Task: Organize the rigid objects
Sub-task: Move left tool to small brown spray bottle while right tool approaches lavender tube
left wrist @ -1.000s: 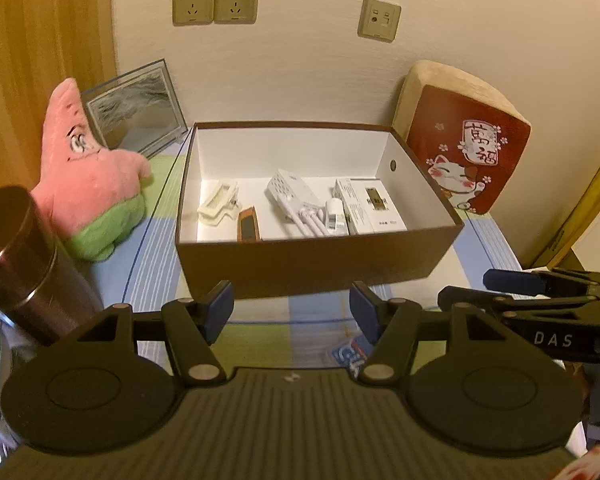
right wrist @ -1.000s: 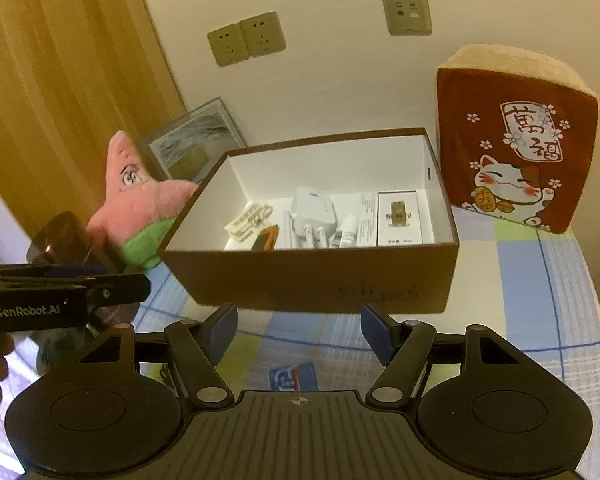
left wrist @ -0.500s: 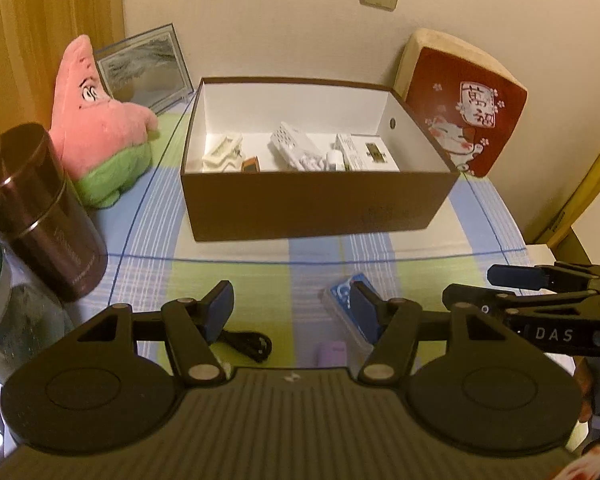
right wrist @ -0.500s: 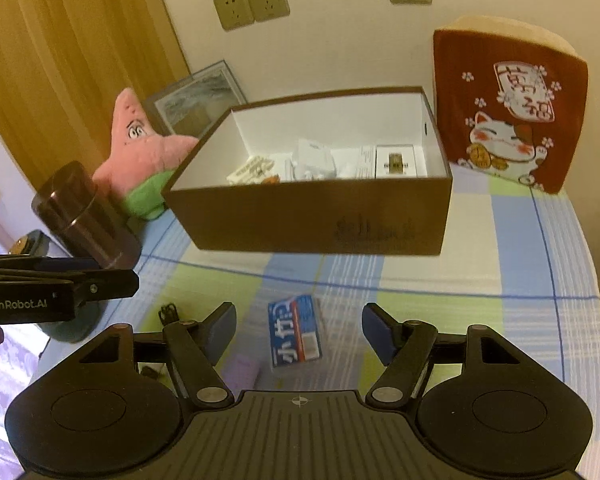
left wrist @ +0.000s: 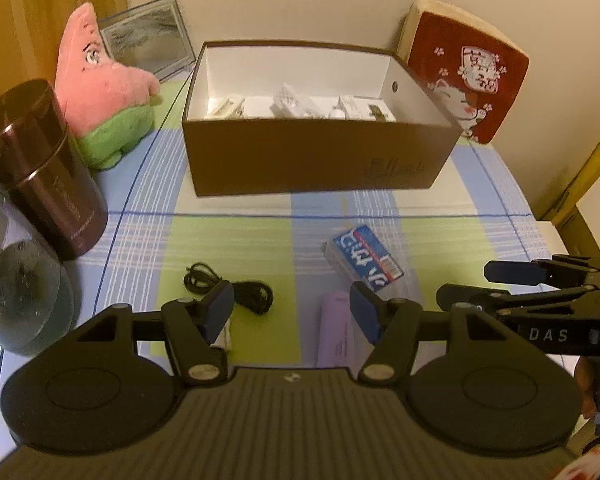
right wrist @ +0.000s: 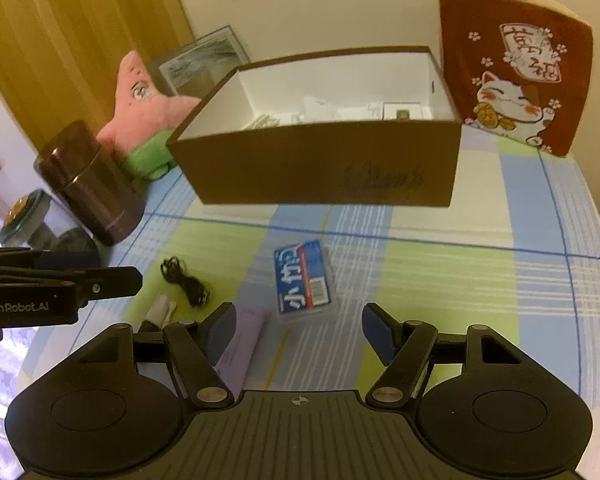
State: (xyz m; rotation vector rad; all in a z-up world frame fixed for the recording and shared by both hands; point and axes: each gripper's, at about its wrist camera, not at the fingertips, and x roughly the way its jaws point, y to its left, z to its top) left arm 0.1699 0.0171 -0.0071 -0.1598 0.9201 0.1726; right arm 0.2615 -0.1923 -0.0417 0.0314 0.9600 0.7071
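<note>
"GenRobot.AI" is showing in white on the left tool, "DAS" on the right tool; both are hovering spread wide and gripping nothing. Below them on the checked cloth of the desk are lying one clear-cased blue card pack with white characters I cannot read, one lilac box near it, and one coiled black cable to the left. Farther off, one brown cardboard box, white inside, is holding several pale items. At far left one dark metallic canister is standing upright.
</note>
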